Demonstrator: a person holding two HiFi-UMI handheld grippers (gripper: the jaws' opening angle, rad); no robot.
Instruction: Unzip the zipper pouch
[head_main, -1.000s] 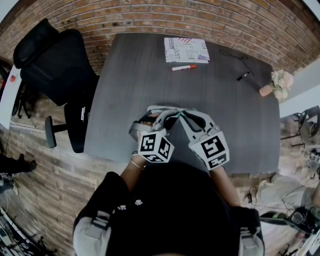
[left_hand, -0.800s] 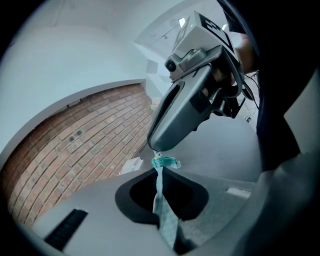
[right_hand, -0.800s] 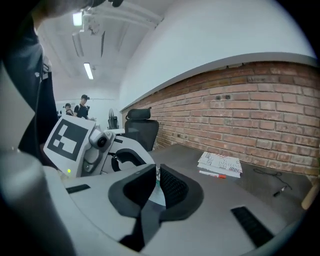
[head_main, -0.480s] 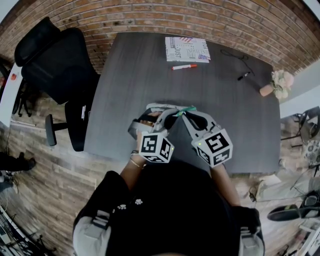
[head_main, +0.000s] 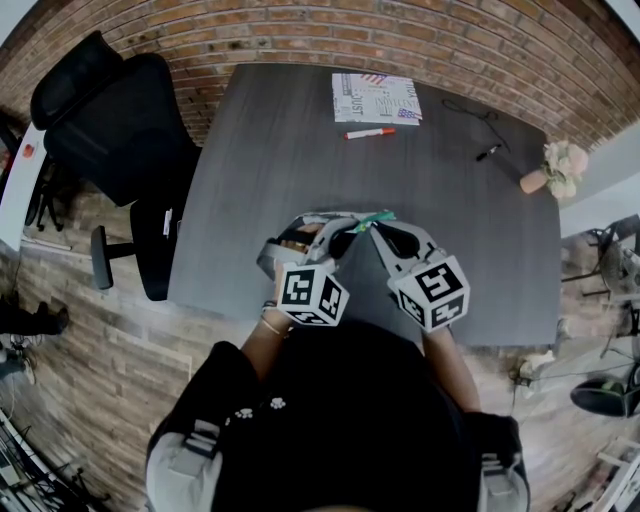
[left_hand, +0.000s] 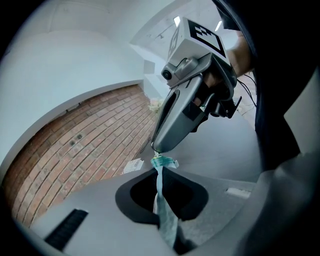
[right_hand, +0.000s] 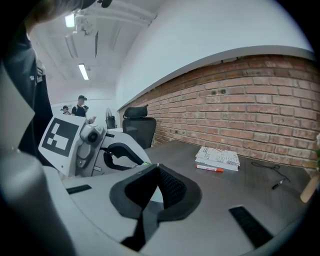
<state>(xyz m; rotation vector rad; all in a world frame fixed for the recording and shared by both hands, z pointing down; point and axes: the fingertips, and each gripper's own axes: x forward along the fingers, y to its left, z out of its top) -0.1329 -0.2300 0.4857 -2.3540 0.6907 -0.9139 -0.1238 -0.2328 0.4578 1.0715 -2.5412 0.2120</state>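
Room: dark grey table (head_main: 300, 130) against a brick wall (head_main: 420, 35). A black office chair (head_main: 110, 120) stands at its 9 o'clock, with a booklet (head_main: 376, 98) and a red marker (head_main: 368, 133) near its 12 o'clock edge.
Left side: the left gripper (head_main: 343, 232) is clenched on the zipper pouch (left_hand: 167, 220), whose fabric runs edge-on between its jaws.
Pouch place: above the table's 6 o'clock edge, spanning between the two tools. Its teal tab (left_hand: 163, 161) is at 12 o'clock from the left jaws.
Right side: the right gripper (left_hand: 156, 148) has just been closing its jaws. They now meet, pinching the teal tab.
Head view only: the whole table and both marker cubes show, but the grips are too small to read.
Left gripper view only: fabric in the jaws, and the other tool's tip on the tab.
Right gripper view only: the jaws are pressed together with the tab barely showing. Two people (right_hand: 75, 107) stand far off at 10 o'clock.
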